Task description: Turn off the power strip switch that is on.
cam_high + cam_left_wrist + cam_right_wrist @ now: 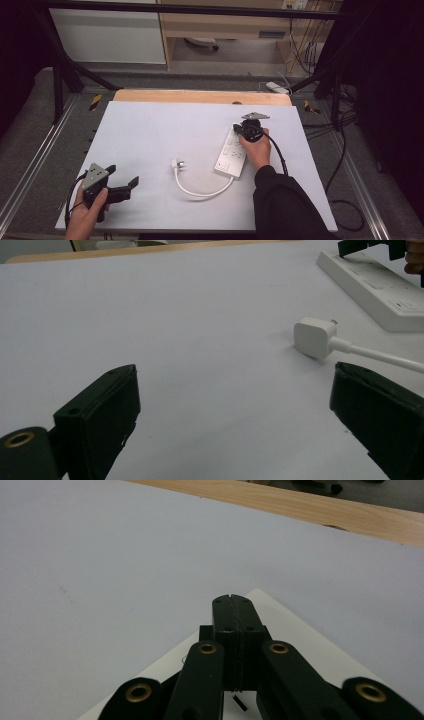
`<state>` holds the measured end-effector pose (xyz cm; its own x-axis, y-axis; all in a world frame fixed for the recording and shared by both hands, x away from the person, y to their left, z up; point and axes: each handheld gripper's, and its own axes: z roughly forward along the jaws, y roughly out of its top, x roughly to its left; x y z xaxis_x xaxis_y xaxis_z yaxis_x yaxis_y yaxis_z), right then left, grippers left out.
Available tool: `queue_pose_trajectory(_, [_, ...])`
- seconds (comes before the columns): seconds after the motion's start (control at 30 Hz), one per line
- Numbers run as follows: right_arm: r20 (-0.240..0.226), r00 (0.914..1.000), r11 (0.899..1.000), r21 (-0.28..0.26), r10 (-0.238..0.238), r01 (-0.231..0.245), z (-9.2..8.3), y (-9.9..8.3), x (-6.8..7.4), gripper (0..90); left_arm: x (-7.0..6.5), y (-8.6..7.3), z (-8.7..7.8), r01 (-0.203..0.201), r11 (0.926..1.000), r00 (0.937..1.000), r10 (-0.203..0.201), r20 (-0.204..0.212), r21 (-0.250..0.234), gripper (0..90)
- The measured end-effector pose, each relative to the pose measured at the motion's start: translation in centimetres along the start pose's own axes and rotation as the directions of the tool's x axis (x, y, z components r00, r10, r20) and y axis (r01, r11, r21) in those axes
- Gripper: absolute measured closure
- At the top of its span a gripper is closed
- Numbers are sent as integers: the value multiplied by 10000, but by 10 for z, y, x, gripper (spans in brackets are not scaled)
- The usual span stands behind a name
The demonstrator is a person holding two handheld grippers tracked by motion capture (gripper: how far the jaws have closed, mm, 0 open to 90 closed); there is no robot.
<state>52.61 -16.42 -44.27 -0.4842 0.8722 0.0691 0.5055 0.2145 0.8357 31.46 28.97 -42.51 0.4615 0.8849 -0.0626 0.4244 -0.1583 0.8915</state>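
A white power strip [232, 151] lies on the right half of the white table sheet [150, 135], with its white cord curling left to a white plug [175, 164] that rests loose on the sheet. My right gripper [236, 129] is shut with nothing in it, its tip over the strip's far end [285, 625]. My left gripper [122, 175] is open near the front left corner, pointing right toward the plug [314, 336], which lies ahead of its right jaw. The strip [372, 287] shows at the upper right of the left gripper view.
A wooden board edge [200, 96] runs along the far side of the sheet. Black frame bars and loose cables [345, 165] flank the table on the right. A wide bare stretch of sheet lies between the two grippers.
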Motion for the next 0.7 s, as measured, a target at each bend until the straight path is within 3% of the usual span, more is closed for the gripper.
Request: queue_pose_trajectory(0.7, [-24, 9998, 9998, 10, 184, -184, 2, -2, -2, 900, 0, 0, 0, 3, 10000, 10000, -3, 11, 3, 60])
